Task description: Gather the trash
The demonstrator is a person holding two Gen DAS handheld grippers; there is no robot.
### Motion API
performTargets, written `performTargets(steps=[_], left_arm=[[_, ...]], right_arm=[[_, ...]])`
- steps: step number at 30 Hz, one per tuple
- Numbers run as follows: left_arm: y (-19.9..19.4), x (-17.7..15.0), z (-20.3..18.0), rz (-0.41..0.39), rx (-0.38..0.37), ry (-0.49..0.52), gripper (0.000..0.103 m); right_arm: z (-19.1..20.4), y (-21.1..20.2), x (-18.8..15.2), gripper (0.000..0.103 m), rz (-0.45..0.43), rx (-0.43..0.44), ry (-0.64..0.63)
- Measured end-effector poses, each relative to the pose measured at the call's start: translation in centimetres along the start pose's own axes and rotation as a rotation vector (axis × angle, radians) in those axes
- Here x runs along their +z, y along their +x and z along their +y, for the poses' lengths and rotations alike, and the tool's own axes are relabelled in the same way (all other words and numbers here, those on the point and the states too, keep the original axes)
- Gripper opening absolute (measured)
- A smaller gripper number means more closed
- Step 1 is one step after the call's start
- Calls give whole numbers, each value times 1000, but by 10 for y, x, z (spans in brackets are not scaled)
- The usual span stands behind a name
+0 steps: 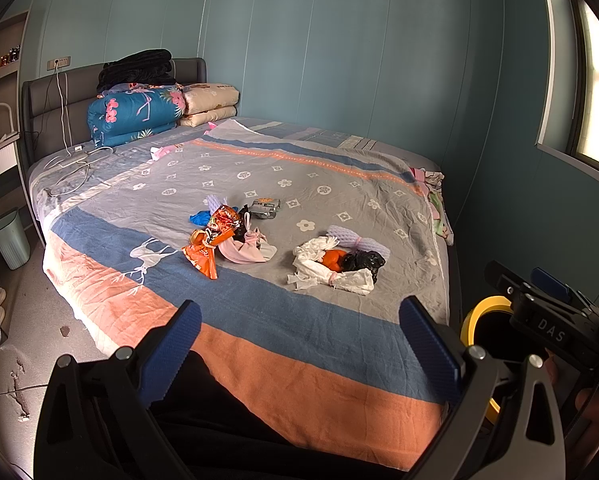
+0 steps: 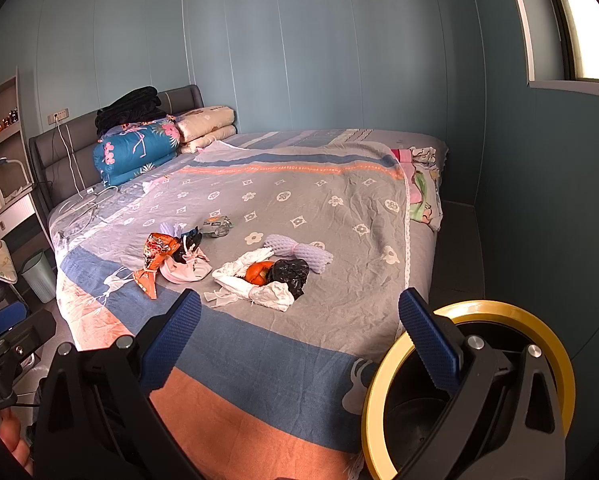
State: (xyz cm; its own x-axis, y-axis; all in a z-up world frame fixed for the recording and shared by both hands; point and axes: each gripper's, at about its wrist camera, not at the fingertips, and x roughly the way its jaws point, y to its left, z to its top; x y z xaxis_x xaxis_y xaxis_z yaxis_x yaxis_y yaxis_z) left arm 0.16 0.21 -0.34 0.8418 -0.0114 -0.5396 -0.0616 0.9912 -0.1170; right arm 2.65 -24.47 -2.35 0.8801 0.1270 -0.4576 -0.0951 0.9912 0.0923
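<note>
Left wrist view: the left tongs (image 1: 299, 344) gaped empty over the bed (image 1: 283, 344), trash (image 1: 283, 240) lying toward 12 o'clock. Right wrist view: the right tongs (image 2: 299, 344) stood spread, empty, a yellow-rimmed bin (image 2: 467, 384) at 4 o'clock

My left gripper (image 1: 299, 344) has fingers (image 1: 171, 354) faced with blue, knurled, matt pads on matt black plastic arms with bare metal screw heads. Bedspread (image 1: 259, 328): woven cloth, matt, creased. At 12 o'clock, orange snack wrapper (image 1: 209, 246): glossy crinkled foil. At 1 o'clock, white tissue (image 1: 319, 268): soft crumpled paper; black bag (image 1: 363, 262): shiny thin plastic. Bin rim (image 2: 471, 312): smooth yellow plastic.
</note>
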Motion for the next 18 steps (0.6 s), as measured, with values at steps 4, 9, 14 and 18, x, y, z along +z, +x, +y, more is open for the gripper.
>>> performTargets(steps=[4,9,14,18], left_arm=[[0,0,0,1,0,-1,96],[-2,2,-6,1,2,-5,96],[9,-8,-1,9,1,-16,96],[20,-5,13,19,-28,-47,96]], right_arm=[[0,0,0,95,0,0,0],[1,3,-2,95,3,-7,-1],[1,13,-9,95,14,-34,-6],[4,32,-8,95,50,-60,-31]])
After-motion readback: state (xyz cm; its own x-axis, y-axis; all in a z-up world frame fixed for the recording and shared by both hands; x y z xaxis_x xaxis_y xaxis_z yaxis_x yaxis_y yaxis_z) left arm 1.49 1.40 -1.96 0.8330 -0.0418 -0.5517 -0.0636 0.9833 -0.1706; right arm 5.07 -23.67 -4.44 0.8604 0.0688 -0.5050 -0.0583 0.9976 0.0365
